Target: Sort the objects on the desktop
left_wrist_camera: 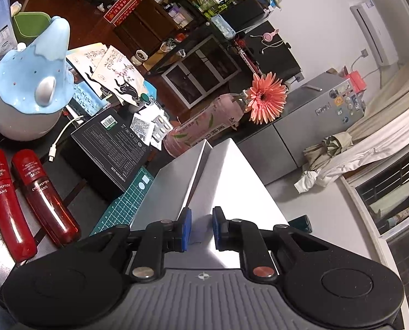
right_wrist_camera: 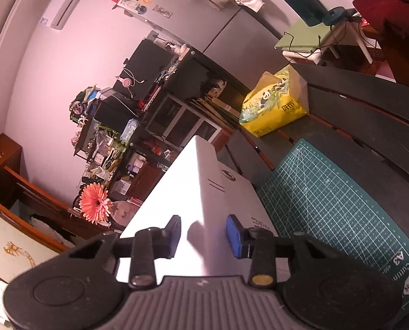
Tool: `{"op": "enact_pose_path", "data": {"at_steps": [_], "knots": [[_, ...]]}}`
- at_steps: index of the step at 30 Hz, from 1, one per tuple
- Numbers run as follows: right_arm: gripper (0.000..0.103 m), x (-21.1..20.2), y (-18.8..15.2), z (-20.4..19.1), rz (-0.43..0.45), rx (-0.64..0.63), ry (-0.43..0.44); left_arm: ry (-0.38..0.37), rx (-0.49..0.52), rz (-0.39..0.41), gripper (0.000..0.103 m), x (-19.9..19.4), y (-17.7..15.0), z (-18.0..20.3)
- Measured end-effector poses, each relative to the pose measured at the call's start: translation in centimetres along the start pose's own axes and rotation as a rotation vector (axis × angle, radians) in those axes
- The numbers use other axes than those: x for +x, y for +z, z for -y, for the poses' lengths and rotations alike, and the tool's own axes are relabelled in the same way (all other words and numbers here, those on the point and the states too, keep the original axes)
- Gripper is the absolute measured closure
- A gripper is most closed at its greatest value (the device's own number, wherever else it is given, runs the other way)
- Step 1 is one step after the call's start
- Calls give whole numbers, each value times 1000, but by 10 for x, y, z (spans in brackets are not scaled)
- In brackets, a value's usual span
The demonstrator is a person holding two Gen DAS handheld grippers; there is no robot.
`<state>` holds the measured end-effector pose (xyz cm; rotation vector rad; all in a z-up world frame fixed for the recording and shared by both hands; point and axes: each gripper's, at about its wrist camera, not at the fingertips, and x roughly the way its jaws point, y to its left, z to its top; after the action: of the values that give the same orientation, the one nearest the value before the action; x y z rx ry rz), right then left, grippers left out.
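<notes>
step: you were mid-carry on the white box (left_wrist_camera: 218, 181), both tongs on it, the box tipped with one corner edge pointing up and away.
left tongs (left_wrist_camera: 201, 227): pads drawn close together, pinching a thin flap or edge at the near end of the box; grip looked firm.
right tongs (right_wrist_camera: 203, 232): pads partly apart, straddling the box's ridge edge. I couldn't tell whether they were pressing on it or just bracketing it.
box location: held up off the counter (right_wrist_camera: 369, 115), over the near-left part of the green cutting mat (right_wrist_camera: 328, 206), roughly centred between your two hands.
next move: judged, you needed a confirmed right-side grip before shifting it, then a level set-down on a bare patch. Destination wasn't evident from these views.
open room: the mat and the dark counter to your right were mostly bare up to the yellow tissue pack (right_wrist_camera: 273, 104); that was the easy direction.
tight side: your left was crowded. Black carton (left_wrist_camera: 111, 148) just beside the mat, two red bottles (left_wrist_camera: 25, 198) lying beside it, the blue ceramic jar (left_wrist_camera: 31, 82) behind.
tip risk: pink bottle with the gerbera (left_wrist_camera: 204, 126) lay just past the box's far corner; a forward swing could have clipped it.
edge: counter's near edge wasn't visible under the box, so you'd have been placing blind there.
</notes>
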<state>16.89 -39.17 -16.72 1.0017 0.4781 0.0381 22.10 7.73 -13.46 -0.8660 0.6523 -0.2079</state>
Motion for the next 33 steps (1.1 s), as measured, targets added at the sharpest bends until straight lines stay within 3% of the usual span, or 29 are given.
{"op": "enact_pose_path", "data": {"at_steps": [11,15,20,26,28,29,30,31,33], "knots": [[71,9,1,3,-3,13,24,11,-9,5,88,2,0,-2],[76,13,1,3,-20,25,58,-44,-46,-23,88,6,-1,-5],[77,17,-3,1,-41,17,71,-9,7,-22,88,9,-4,1],[77,11,0,3,-14,10,50,-2,-15,-8,88,7,-1,-5],[76,8,0,5,0,-17,7,19,-26,-3,87,5,-1,-10],[74,7,0,6,5,-24,-14,30,-31,-1,80,5,0,-12],[71,6,0,8,8,-27,-34,26,-51,-5,73,6,0,-16],[61,5,0,11,8,-20,-47,23,-71,-10,70,7,1,-19],[57,7,2,19,-5,22,-41,9,-105,-23,69,9,2,-26]]}}
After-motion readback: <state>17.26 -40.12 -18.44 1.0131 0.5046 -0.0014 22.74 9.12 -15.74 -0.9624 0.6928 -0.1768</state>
